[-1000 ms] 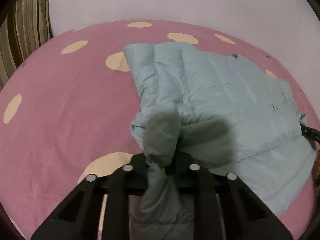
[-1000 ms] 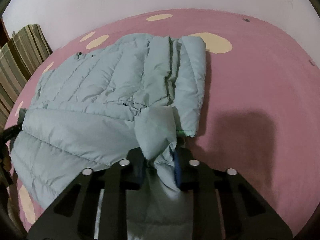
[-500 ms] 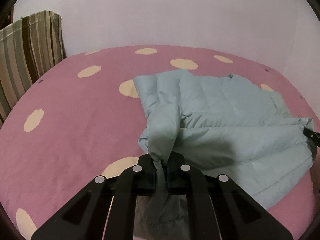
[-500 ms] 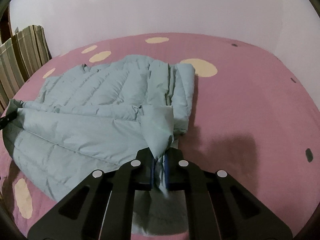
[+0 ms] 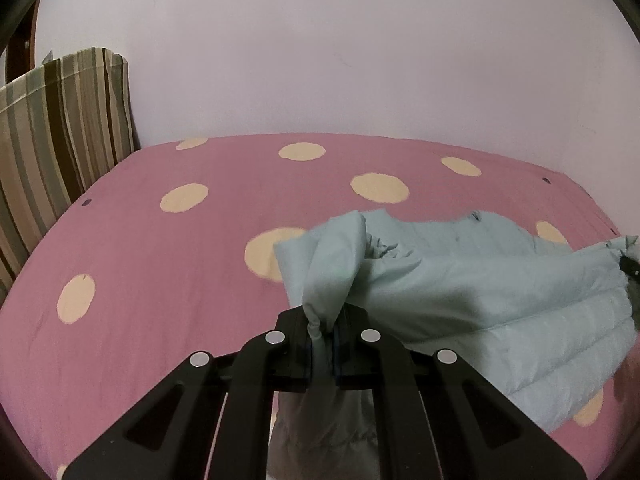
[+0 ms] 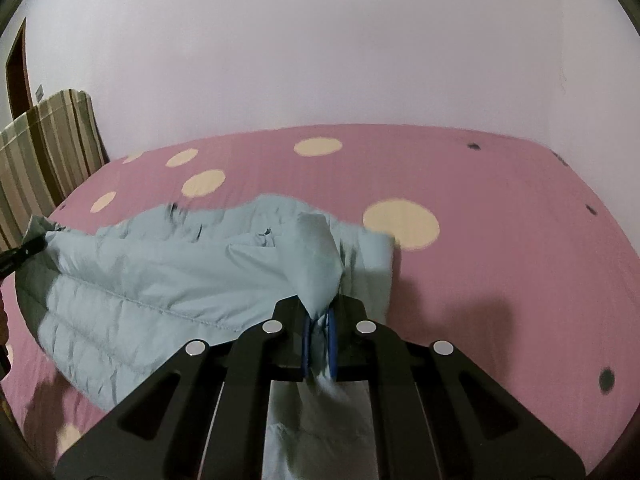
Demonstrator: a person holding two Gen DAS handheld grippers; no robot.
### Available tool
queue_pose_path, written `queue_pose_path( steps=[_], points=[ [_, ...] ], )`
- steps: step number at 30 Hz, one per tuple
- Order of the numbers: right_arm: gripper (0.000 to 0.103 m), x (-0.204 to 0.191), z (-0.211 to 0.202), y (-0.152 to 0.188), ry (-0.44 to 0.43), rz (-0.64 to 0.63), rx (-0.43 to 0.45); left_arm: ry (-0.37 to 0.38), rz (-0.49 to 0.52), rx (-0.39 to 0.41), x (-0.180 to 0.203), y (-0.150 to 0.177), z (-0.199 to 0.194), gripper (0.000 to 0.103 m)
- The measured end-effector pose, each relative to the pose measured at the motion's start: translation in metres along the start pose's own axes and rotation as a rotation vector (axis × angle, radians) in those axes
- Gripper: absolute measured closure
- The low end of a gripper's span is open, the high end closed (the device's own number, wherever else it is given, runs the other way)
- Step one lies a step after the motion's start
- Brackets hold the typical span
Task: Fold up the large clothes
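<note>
Both the left gripper (image 5: 323, 340) and right gripper (image 6: 319, 340), clamped on the jacket (image 5: 480, 280), had lifted its near edge; fold underway.

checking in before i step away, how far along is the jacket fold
Done: one side of the light blue puffer jacket already lies folded in over its body. In hand: the left gripper and right gripper each pinch a corner, holding that edge above the pink dotted bed. Left: carry that edge across, lay it down, release and smooth.
</note>
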State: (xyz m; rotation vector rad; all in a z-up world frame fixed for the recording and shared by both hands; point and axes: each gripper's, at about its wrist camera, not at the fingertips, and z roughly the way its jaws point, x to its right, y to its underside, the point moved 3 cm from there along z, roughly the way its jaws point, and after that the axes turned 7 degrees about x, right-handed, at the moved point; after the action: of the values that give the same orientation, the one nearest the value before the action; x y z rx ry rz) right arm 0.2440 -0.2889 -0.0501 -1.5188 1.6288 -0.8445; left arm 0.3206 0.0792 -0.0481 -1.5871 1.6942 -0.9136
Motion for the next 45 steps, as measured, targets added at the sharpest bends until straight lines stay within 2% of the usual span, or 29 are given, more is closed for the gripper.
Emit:
queue_pose_path(
  steps=[5, 11, 17, 23, 29, 35, 39, 42, 45],
  points=[
    [0.097, 0.000, 0.054, -0.033, 0.010, 0.004, -0.012, -0.054, 0.003, -0.021, 0.000, -0.034, 0.054, 0.097],
    [0.097, 0.006, 0.120, -0.049, 0.024, 0.025, -0.060, -0.112, 0.025, -0.059, 0.004, -0.049, 0.115, 0.097],
    [0.097, 0.012, 0.185, -0.036, 0.042, 0.026, -0.159, -0.166, 0.039, -0.143, 0.005, -0.033, 0.177, 0.097],
    [0.094, 0.018, 0.226, -0.008, 0.052, 0.047, -0.261, -0.188, 0.041, -0.207, 0.002, -0.004, 0.207, 0.097],
    [0.094, 0.019, 0.234, 0.003, 0.049, 0.062, -0.269, -0.199, 0.043, -0.203, 0.003, 0.012, 0.217, 0.097],
    [0.090, 0.015, 0.232, -0.003, 0.062, 0.039, -0.272, -0.199, 0.051, -0.216, 0.003, 0.004, 0.211, 0.094],
    [0.074, 0.014, 0.216, -0.014, 0.067, 0.034, -0.259, -0.168, -0.014, -0.207, -0.003, -0.007, 0.186, 0.070],
    [0.073, 0.005, 0.191, -0.029, 0.042, 0.059, -0.204, -0.136, -0.052, -0.146, 0.001, -0.024, 0.156, 0.068],
    [0.073, -0.020, 0.172, -0.039, -0.013, 0.056, -0.160, -0.062, -0.049, -0.100, 0.027, -0.035, 0.133, 0.067]
  ],
)
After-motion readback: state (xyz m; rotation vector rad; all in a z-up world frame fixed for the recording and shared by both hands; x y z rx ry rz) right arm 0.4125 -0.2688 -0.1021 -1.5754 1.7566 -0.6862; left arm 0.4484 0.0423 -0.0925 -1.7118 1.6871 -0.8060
